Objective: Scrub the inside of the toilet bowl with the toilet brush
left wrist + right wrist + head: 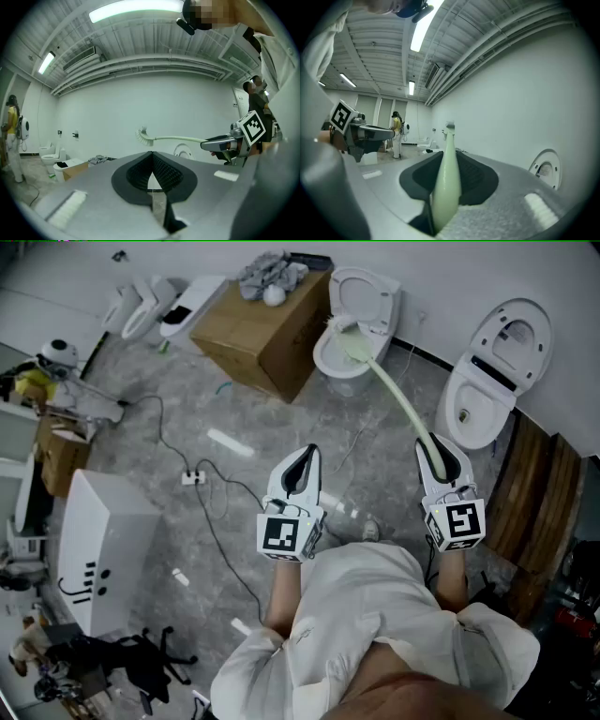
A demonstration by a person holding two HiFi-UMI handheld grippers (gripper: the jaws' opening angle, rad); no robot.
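My right gripper is shut on the pale green handle of the toilet brush. The handle runs up and left from the jaws, and its white bristle head hangs over the rim of the open white toilet by the far wall. In the right gripper view the handle fills the gap between the jaws. My left gripper is shut with nothing in it, held level beside the right one. From the left gripper view I see the brush sticking out sideways from the right gripper.
A second white toilet with its lid up stands at the right. A brown box with grey rags sits left of the first toilet. Cables and a white cabinet lie on the floor at left. Wooden boards lean at right.
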